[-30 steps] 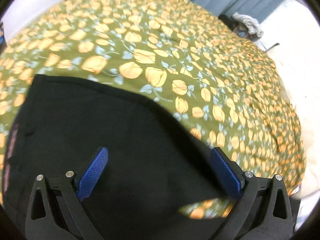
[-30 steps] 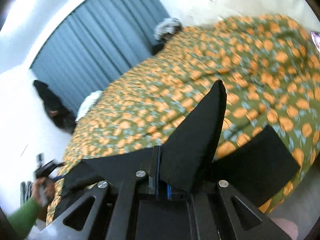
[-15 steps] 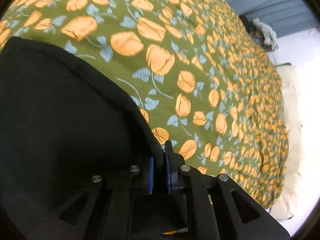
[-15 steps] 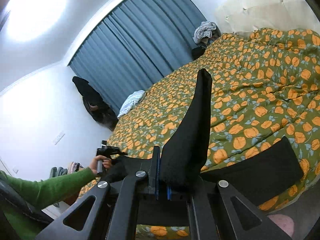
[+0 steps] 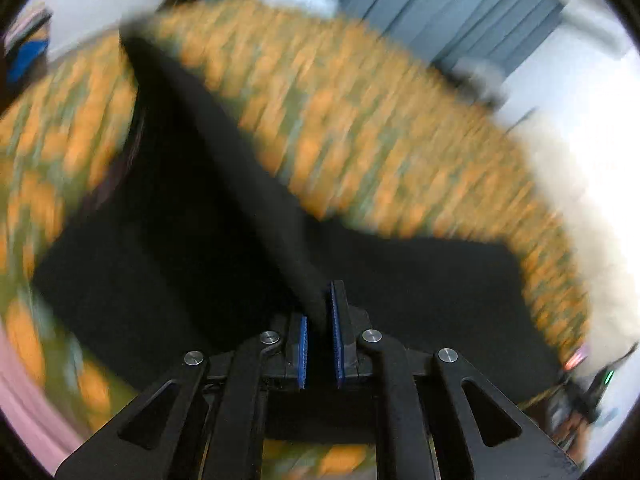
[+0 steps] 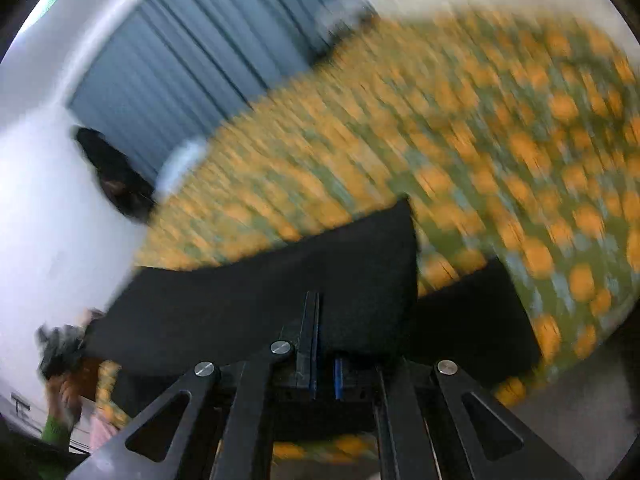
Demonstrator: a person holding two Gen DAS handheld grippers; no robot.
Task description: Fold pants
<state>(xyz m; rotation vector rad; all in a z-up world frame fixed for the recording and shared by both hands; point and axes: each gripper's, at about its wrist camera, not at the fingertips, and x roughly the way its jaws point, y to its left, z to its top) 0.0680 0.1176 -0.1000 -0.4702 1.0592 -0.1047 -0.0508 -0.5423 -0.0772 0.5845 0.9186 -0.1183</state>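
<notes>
Left tool point(image 5: 320, 332): blue pads pressed together on a raised ridge of the black pants point(image 5: 224, 184). Right tool point(image 6: 318, 344): jaws pressed together, pinching the near edge of the same garment point(image 6: 280, 300).

Pants: plain black, matte fabric. Part lies flat on the bed point(image 5: 380, 128), which carries a green cover with orange flowers; part is lifted clear of it. In the left wrist view a taut fold runs from the pads up and away. In the right wrist view a broad panel stands above the bedcover with a second flat panel beside it.

Both views are heavily blurred. Seams, waistband and leg ends cannot be made out. Grey-blue curtains point(image 6: 192, 60) stand behind the bed.
</notes>
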